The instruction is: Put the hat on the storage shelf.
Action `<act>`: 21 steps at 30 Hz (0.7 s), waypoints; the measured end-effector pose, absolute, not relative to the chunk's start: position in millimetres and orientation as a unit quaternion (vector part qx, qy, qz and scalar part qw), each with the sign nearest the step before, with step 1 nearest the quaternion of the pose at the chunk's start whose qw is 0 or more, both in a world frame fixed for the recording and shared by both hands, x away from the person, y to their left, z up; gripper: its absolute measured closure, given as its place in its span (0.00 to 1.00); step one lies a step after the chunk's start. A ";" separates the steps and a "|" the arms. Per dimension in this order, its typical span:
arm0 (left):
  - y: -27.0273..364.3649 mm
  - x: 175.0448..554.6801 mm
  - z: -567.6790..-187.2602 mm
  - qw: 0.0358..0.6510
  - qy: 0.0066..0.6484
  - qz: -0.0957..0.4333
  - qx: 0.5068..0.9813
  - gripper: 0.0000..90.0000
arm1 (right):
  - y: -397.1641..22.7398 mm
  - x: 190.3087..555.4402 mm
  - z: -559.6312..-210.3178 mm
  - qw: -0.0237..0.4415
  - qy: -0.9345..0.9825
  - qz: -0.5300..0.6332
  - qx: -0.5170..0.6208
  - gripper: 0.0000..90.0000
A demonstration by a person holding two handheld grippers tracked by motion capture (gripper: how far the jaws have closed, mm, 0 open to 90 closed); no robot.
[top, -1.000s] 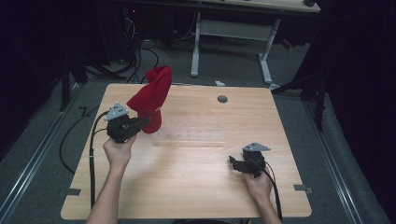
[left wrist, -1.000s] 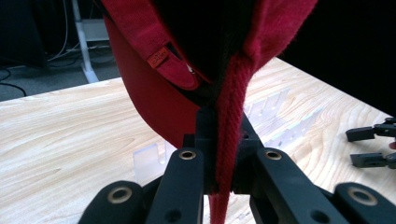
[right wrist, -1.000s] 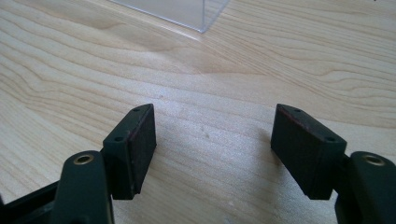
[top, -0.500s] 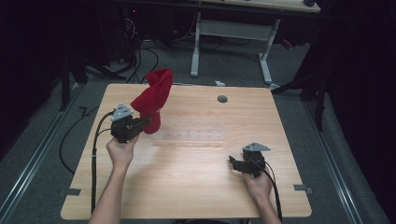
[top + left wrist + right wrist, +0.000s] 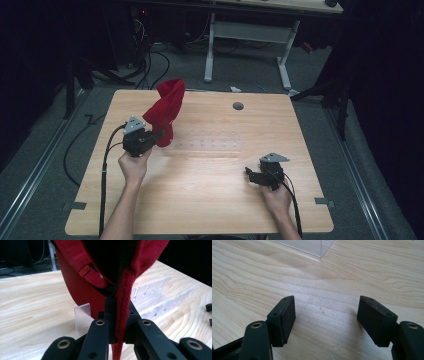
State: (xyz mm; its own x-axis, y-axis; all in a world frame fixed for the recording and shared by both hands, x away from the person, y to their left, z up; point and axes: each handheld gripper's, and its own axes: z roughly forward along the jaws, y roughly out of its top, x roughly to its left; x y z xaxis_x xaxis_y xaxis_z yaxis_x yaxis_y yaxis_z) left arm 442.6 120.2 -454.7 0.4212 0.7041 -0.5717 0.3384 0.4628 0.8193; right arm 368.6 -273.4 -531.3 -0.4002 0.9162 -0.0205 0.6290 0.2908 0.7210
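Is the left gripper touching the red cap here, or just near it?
Touching. In the left gripper view, the left gripper has its jaws closed on a seamed edge of the red cap, fabric pinched between the pads.

The red cap [image 5: 110, 267] runs off the top edge — crown unseen.

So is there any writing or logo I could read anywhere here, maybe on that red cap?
No text can be read.
The red cap has a small orange tab on its strap with tiny marks, too small and blurred to read.
The table and the clear plastic rack carry no writing.
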 end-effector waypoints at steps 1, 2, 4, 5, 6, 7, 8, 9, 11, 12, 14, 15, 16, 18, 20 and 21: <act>120.5 442.0 -455.7 0.678 0.523 0.132 0.500 0.94 | -273.4 368.6 -531.3 0.223 0.772 0.323 0.500 0.35; 120.7 440.8 -456.8 0.678 0.523 0.133 0.500 0.94 | -273.4 368.5 -531.3 0.222 0.772 0.323 0.501 0.35; 120.9 438.5 -458.8 0.676 0.525 0.132 0.500 0.93 | -273.3 368.4 -531.3 0.222 0.772 0.323 0.501 0.35; 121.2 437.4 -459.9 0.675 0.527 0.130 0.500 0.93 | -273.3 368.5 -531.3 0.222 0.772 0.323 0.500 0.35; 121.8 436.7 -460.8 0.673 0.530 0.128 0.499 0.93 | -273.4 368.5 -531.3 0.222 0.772 0.323 0.500 0.35; 122.5 435.9 -461.8 0.672 0.533 0.127 0.498 0.93 | -273.3 368.5 -531.3 0.222 0.772 0.323 0.500 0.35; 123.0 435.1 -462.7 0.669 0.536 0.125 0.500 0.93 | -273.3 368.5 -531.3 0.222 0.772 0.323 0.500 0.35; 122.8 434.0 -463.8 0.666 0.538 0.125 0.502 0.93 | -273.2 368.4 -531.3 0.222 0.772 0.323 0.500 0.35; 123.1 431.4 -466.2 0.662 0.538 0.125 0.506 0.93 | -273.1 368.3 -531.3 0.222 0.773 0.323 0.499 0.35; 123.5 430.6 -467.3 0.662 0.541 0.123 0.504 0.92 | -273.0 368.3 -531.3 0.222 0.773 0.323 0.499 0.35; 125.0 430.2 -469.5 0.660 0.547 0.121 0.500 0.90 | -272.9 368.3 -531.4 0.222 0.773 0.323 0.499 0.35; 126.4 429.9 -470.6 0.658 0.549 0.119 0.501 0.89 | -272.9 368.2 -531.4 0.222 0.773 0.323 0.499 0.35; 126.9 429.8 -471.4 0.658 0.550 0.118 0.501 0.87 | -272.9 368.2 -531.4 0.222 0.773 0.323 0.499 0.35; 126.5 429.0 -471.4 0.653 0.553 0.117 0.504 0.86 | -273.0 368.3 -531.4 0.222 0.773 0.323 0.499 0.35; 126.0 427.8 -470.5 0.652 0.553 0.118 0.505 0.83 | -273.0 368.3 -531.4 0.222 0.773 0.324 0.499 0.35; 125.9 427.1 -470.2 0.650 0.553 0.118 0.507 0.81 | -272.9 368.3 -531.4 0.222 0.773 0.324 0.499 0.35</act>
State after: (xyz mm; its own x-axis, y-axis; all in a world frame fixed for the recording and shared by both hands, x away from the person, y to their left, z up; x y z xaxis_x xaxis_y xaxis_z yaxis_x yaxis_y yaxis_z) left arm 427.1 125.9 -470.2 0.3601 0.7147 -0.5996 0.4070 0.4580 0.7903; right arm 368.3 -272.9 -531.4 -0.4032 0.9149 -0.0200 0.6276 0.2924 0.7215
